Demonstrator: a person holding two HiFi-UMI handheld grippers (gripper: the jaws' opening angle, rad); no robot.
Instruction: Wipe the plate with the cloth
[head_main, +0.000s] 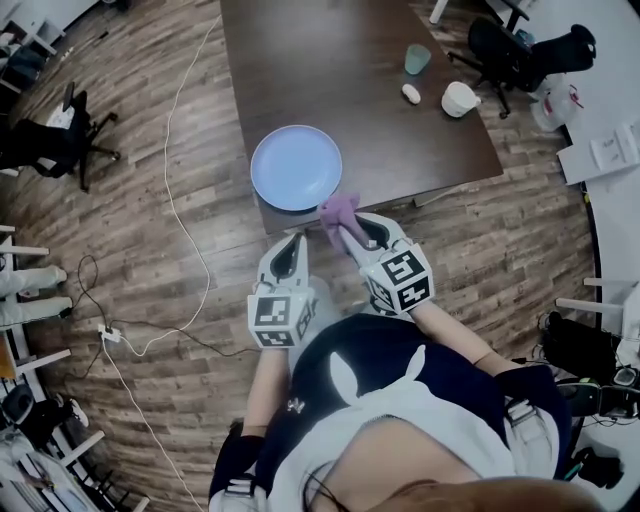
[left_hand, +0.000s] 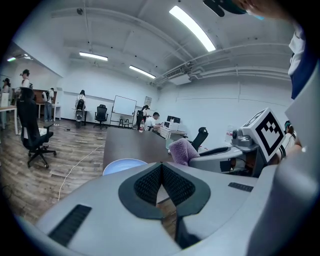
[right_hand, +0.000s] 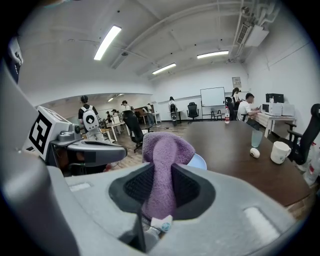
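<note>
with right gripper (right_hand: 161, 187), clamping purple cloth (right_hand: 165, 150) by bunched middle, tuft poking past tips, just beside blue plate (head_main: 296, 167) at near table (head_main: 330, 70) edge. holding left gripper (left_hand: 161, 175) closed, empty. judging cloth soft, light, floppy: pinching mid-bunch suiting. judging plate hard, slick, liable to slide: steadying at rim. not telling whether cloth touching plate; seeing only sliver of plate behind cloth in right gripper view.

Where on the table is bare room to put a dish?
Bare: the dark brown table beyond the round light-blue plate, and between that plate and the white mug. Crowded: the right side, with mug, teal cup and small white oval object.
</note>
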